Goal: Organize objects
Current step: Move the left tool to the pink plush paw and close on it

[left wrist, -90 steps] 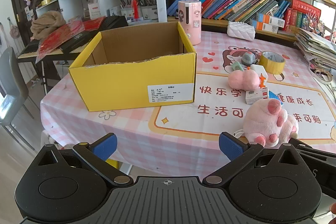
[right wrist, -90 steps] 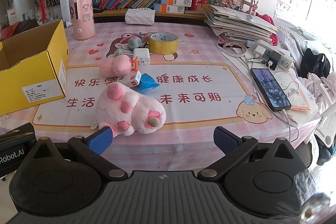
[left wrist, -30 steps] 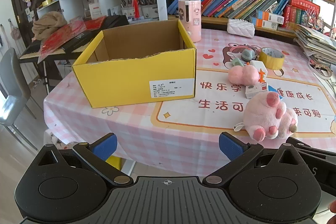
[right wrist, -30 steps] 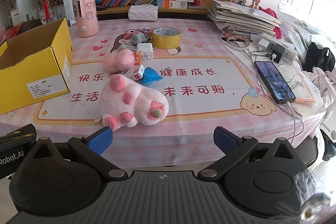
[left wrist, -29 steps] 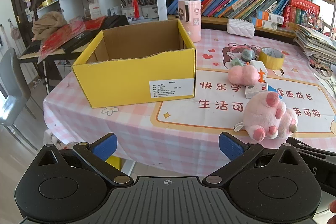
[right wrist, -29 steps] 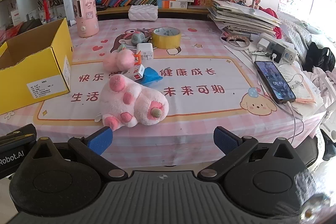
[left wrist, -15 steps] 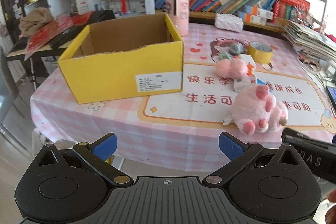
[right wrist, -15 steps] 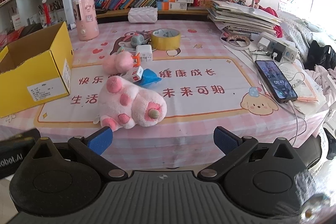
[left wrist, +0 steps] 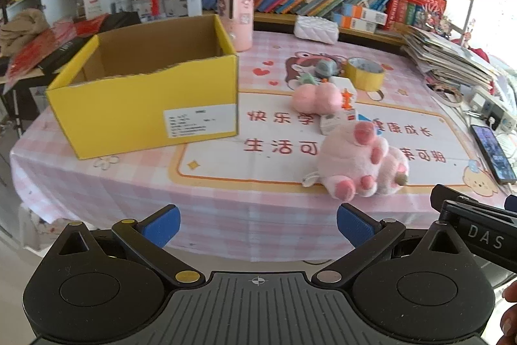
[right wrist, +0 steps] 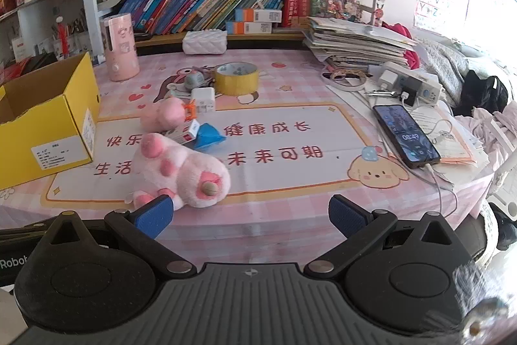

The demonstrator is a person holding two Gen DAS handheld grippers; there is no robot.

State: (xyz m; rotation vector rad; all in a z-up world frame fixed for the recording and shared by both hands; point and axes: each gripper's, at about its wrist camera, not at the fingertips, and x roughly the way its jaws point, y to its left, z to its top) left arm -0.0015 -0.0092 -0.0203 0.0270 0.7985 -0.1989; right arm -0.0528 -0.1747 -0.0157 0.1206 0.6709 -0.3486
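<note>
Pink plush paw (right wrist: pixel 181 172) lies on its side near the table's front edge, toes up. Long axis runs from the paw pads at far left to the stubby end at near right, oblique to the right gripper's (right wrist: pixel 250 217) closing line.

From the right gripper: plush is just ahead of and partly behind the left fingertip (right wrist: pixel 154 215), so left of centre, not between the fingers. Jaws spread wide, nothing held.

From the left gripper (left wrist: pixel 258 223): plush (left wrist: pixel 360 164) sits ahead and right, beyond the right fingertip (left wrist: pixel 352 223), farther off. Jaws likewise wide and empty.

Judgement: right hand is nearer; it needs a shift left before closing.

Outward: small pink plush (right wrist: pixel 163 115), little box (right wrist: pixel 184 131) and blue wrapper (right wrist: pixel 208 136) just behind the paw. Yellow box (right wrist: pixel 48 122), open-topped, well to the left.
</note>
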